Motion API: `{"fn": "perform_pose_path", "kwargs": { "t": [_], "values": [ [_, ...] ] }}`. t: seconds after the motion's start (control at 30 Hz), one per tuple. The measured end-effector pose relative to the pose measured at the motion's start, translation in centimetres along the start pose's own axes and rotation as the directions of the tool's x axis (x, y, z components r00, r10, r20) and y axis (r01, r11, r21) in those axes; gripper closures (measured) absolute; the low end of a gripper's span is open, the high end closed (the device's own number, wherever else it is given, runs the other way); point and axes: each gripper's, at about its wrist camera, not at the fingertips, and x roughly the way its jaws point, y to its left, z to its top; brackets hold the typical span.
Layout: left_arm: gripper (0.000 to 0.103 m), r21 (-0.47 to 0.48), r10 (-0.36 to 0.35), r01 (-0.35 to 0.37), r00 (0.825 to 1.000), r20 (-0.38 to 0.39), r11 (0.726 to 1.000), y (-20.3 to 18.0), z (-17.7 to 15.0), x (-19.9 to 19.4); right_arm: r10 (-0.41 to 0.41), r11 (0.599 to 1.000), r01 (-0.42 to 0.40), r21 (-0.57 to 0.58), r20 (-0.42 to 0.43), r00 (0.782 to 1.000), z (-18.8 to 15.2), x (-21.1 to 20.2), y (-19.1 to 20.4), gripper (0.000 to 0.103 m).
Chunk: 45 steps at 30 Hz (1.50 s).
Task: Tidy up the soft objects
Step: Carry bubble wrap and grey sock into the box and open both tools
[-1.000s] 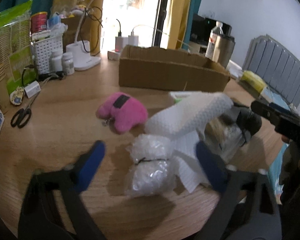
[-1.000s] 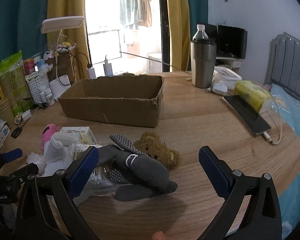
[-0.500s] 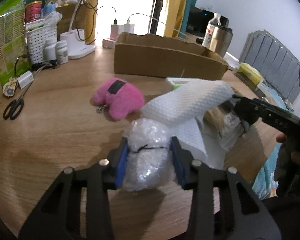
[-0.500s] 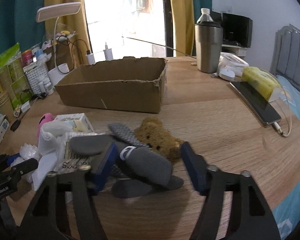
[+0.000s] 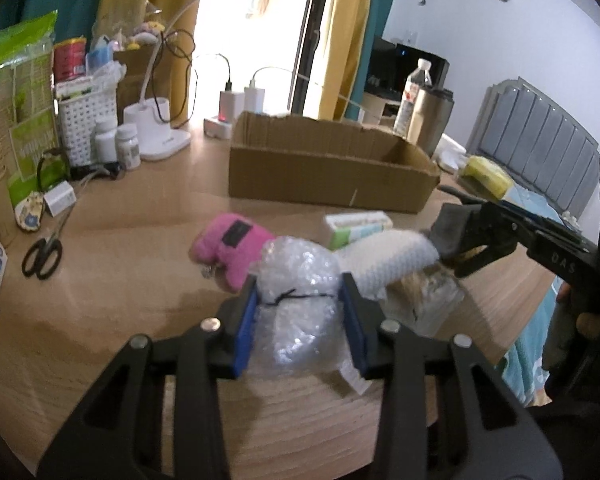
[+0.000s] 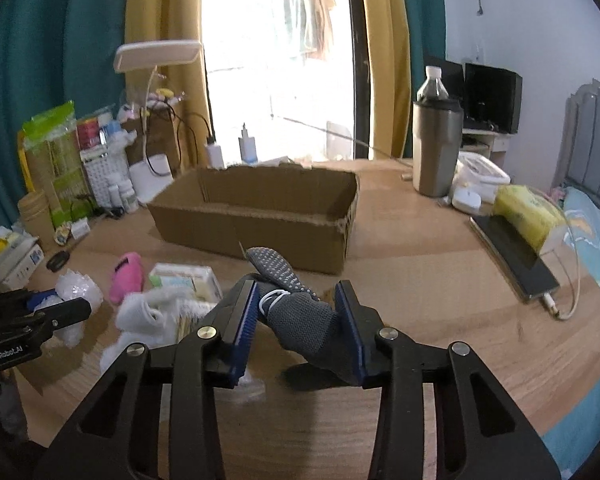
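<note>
While each gripper has just closed, left gripper (image 5: 300,320) clamps one bubble-wrap bundle (image 5: 298,304), right gripper (image 6: 296,324) one grey glove (image 6: 304,320); one box (image 6: 260,216), one pink plush (image 5: 232,246) on counter (image 6: 440,280).

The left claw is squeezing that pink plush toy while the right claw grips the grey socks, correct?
Not quite. The left claw is squeezing the bubble wrap bundle, not the pink plush toy, which lies on the table behind it, as the left wrist view shows. The right claw does grip the grey socks.
</note>
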Motion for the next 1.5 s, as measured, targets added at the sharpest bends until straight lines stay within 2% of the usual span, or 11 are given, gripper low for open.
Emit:
{"fn": "perform_pose_path", "kwargs": {
  "t": [0.6, 1.03, 1.5],
  "values": [
    [0.063, 0.039, -0.009, 0.005, 0.995, 0.096, 0.999, -1.5, 7.1, 0.3, 0.062, 0.998, -0.063, 0.010, 0.097, 0.993, 5.2, 0.8, -1.4, 0.061],
    [0.063, 0.092, -0.062, 0.051, 0.991, 0.121, 0.994, -4.1, 11.9, 3.6, 0.072, 0.997, -0.075, 0.014, 0.144, 0.987, 8.8, 3.1, -4.1, 0.061],
    [0.063, 0.124, -0.120, 0.106, 0.987, 0.105, 0.987, -5.8, 14.9, 9.2, 0.122, 0.992, -0.120, -0.023, 0.142, 0.982, 10.9, 7.0, -3.8, 0.061]
  ]
}}
